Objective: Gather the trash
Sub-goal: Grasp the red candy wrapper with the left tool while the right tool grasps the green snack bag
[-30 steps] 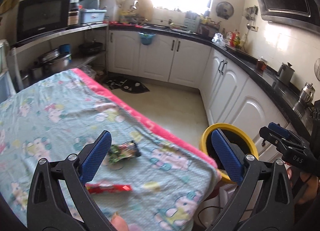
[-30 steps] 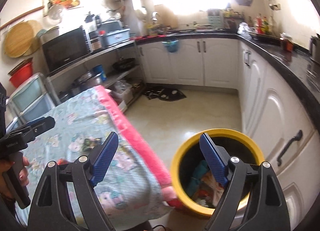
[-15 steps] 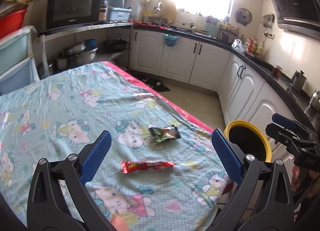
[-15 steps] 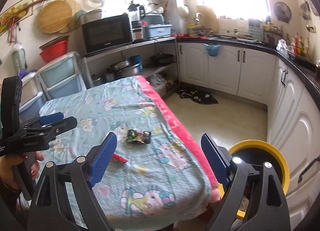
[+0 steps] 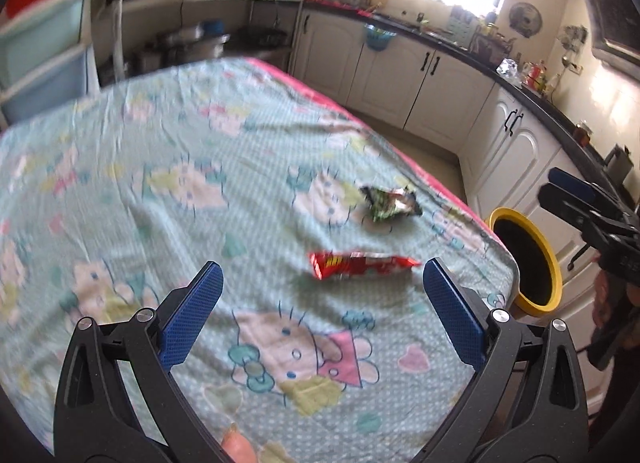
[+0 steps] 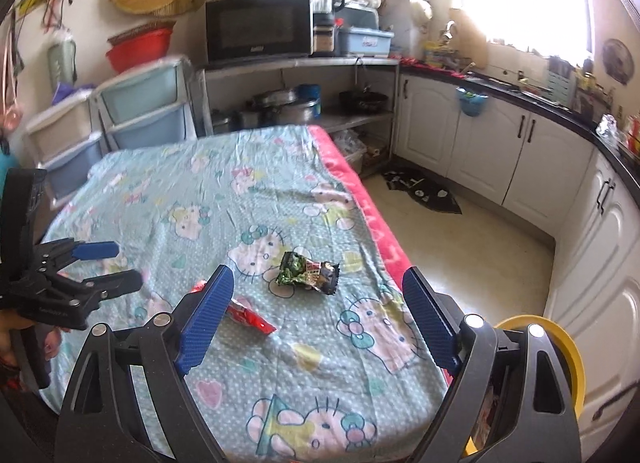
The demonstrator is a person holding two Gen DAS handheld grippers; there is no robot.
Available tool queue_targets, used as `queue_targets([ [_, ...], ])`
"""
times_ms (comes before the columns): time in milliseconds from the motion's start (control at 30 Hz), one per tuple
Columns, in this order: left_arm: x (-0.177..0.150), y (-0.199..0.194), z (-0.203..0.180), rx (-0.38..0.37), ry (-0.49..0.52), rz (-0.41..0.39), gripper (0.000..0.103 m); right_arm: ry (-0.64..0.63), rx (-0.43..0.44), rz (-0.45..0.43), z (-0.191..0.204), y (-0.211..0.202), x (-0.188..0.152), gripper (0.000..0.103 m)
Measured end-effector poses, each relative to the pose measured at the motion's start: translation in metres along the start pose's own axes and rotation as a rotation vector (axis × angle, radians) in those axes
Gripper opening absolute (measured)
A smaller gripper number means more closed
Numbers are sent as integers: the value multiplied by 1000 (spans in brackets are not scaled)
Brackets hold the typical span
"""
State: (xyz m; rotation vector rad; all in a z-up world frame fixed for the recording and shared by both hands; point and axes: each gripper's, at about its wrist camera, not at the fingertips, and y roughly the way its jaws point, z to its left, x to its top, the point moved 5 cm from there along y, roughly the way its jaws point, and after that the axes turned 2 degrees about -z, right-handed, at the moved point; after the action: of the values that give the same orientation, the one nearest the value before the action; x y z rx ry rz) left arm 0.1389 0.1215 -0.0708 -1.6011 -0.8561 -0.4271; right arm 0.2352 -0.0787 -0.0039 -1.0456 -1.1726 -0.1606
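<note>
**Closing on two wrappers, both claws empty**

Lying flat on the tablecloth (image 5: 168,167) is a red wrapper (image 5: 362,265), long and narrow, one end torn open. Just beyond it, apart, sits a green and dark wrapper (image 5: 392,203), crumpled and puffed up off the cloth. Both rest near the table's corner on the side of the pink hem (image 6: 376,219).

Handling, judged: both look like thin foil or plastic film, near weightless, limp, slick on the face. No breakage risk. The flat red one offers little height to pinch; best bet is across its narrow width near the middle, pads pressed down so the film buckles up between them. A light pinch at an end could let it slip out or flutter. The green one is easier: its raised crumple gives a ridge to grab anywhere.

Left gripper (image 5: 320,311): jaws spread wide, nothing between the pads, hanging above the cloth with the red wrapper just ahead of the gap. Right gripper (image 6: 320,311): also spread wide and empty, the green wrapper ahead of its gap, the red one partly hidden behind its left finger.

Yellow-rimmed bin (image 5: 528,263) stands on the floor beside the table corner, close to both wrappers; short carry. White cabinets (image 6: 492,151) and dark counter run behind.
</note>
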Motion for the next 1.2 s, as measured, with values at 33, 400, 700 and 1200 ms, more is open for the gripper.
queue_targets([
  [33,-5,6,4,-26,-33,23,92,-19,4,24,2,11,-1,84],
  [400,-28,55,2,-184,-224,147,81,0,70,205,-13,95,-19,83],
  [700,-18,92,8,-181,-363,153,67,42,101,283,-18,146,-22,79],
  [1200,-17,104,14,4,-204,136,6,135,128,345,-13,188,-34,32],
])
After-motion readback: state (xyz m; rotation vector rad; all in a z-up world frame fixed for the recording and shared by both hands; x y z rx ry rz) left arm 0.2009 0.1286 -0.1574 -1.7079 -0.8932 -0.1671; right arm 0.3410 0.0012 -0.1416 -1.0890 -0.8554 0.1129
